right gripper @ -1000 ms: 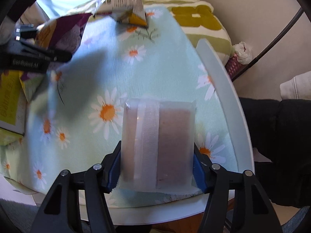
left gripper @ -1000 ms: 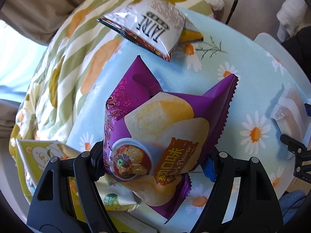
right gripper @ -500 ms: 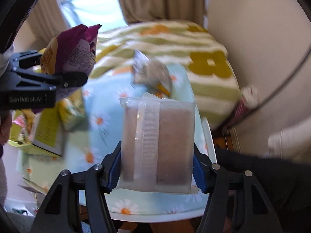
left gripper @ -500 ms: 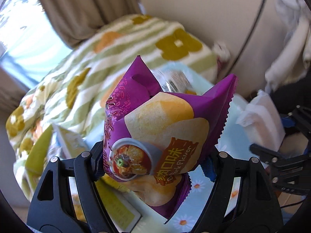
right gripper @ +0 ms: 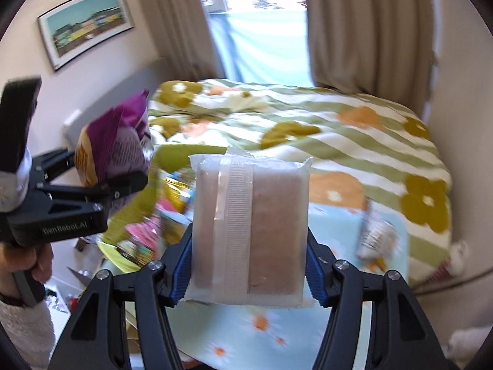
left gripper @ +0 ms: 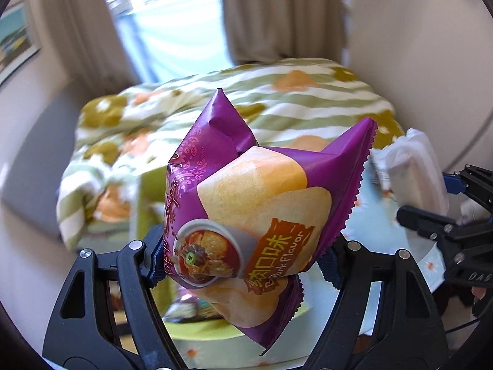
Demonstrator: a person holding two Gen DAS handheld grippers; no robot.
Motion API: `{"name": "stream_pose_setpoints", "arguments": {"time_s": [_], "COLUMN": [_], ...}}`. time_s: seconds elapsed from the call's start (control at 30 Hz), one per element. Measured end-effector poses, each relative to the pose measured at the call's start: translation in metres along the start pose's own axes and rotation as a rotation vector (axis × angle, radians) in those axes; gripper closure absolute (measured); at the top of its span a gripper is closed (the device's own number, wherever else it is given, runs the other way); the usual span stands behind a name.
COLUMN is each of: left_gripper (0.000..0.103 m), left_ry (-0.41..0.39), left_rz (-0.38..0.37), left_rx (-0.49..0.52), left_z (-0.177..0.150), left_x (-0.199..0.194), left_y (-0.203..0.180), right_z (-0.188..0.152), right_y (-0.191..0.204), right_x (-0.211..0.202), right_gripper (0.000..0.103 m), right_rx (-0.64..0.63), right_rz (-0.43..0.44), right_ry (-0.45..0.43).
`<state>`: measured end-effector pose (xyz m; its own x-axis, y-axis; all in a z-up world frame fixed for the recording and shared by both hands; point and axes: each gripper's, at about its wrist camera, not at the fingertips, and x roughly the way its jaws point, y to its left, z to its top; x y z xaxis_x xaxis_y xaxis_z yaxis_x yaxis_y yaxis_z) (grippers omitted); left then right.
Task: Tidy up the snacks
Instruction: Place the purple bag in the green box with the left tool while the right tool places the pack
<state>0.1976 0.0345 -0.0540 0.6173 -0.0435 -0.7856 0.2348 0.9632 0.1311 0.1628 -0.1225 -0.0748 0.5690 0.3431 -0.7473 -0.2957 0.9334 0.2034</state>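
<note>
My left gripper (left gripper: 243, 262) is shut on a purple chip bag (left gripper: 252, 209) and holds it in the air, high over the table. The bag also shows at the left of the right wrist view (right gripper: 114, 151), clamped in that gripper (right gripper: 123, 182). My right gripper (right gripper: 248, 274) is shut on a clear-wrapped pinkish snack pack (right gripper: 249, 228), also lifted. That pack (left gripper: 416, 172) and the right gripper (left gripper: 453, 209) show at the right of the left wrist view. A silver snack bag (right gripper: 376, 234) lies on the daisy tablecloth (right gripper: 277, 333).
A green box with several colourful snack packets (right gripper: 148, 225) sits at the table's left. A bed with a striped floral blanket (right gripper: 339, 141) lies behind the table. Curtains and a window are beyond; a framed picture (right gripper: 86, 24) hangs on the left wall.
Both grippers have risen and tilted up from the table, each still holding its snack. The views now look across the bed toward the window.
</note>
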Motion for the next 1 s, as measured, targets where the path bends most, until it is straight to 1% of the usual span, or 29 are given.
{"name": "stream_pose_setpoints", "arguments": {"time_s": [0.07, 0.17, 0.27, 0.37, 0.47, 0.5, 0.53, 0.57, 0.63, 0.77, 0.87, 1.0], "left_gripper": [0.029, 0.029, 0.028, 0.028, 0.024, 0.017, 0.005, 0.001, 0.0, 0.0, 0.0, 0.0], "left_ry": [0.015, 0.046, 0.083, 0.123, 0.144, 0.149, 0.154, 0.152, 0.142, 0.144, 0.139, 0.154], "left_rz": [0.034, 0.061, 0.058, 0.033, -0.005, -0.012, -0.017, -0.024, -0.052, -0.081, -0.09, -0.093], "left_rx": [-0.051, -0.116, -0.17, -0.201, -0.208, -0.208, -0.213, -0.221, -0.244, -0.279, -0.294, -0.295], "left_z": [-0.009, -0.025, -0.043, -0.057, -0.065, -0.066, -0.067, -0.068, -0.072, -0.082, -0.09, -0.097], "left_x": [0.004, 0.016, 0.034, 0.057, 0.078, 0.084, 0.092, 0.094, 0.095, 0.089, 0.082, 0.081], "left_y": [0.032, 0.073, 0.105, 0.125, 0.131, 0.133, 0.137, 0.139, 0.14, 0.141, 0.143, 0.146], "right_z": [0.012, 0.027, 0.038, 0.046, 0.05, 0.049, 0.049, 0.049, 0.049, 0.049, 0.053, 0.061], "right_y": [0.017, 0.041, 0.058, 0.065, 0.071, 0.072, 0.072, 0.073, 0.073, 0.078, 0.082, 0.089], "right_x": [0.013, 0.035, 0.059, 0.086, 0.105, 0.111, 0.116, 0.119, 0.124, 0.13, 0.137, 0.151], "right_gripper": [0.045, 0.045, 0.045, 0.045, 0.045, 0.045, 0.045, 0.045, 0.045, 0.045, 0.045, 0.045], "right_rx": [-0.016, -0.033, -0.051, -0.062, -0.054, -0.05, -0.046, -0.042, -0.035, -0.037, -0.039, -0.037], "right_rz": [0.035, 0.074, 0.097, 0.107, 0.107, 0.105, 0.103, 0.101, 0.097, 0.089, 0.094, 0.092], "right_ry": [0.0, 0.014, 0.038, 0.065, 0.092, 0.103, 0.111, 0.117, 0.129, 0.15, 0.161, 0.186]}}
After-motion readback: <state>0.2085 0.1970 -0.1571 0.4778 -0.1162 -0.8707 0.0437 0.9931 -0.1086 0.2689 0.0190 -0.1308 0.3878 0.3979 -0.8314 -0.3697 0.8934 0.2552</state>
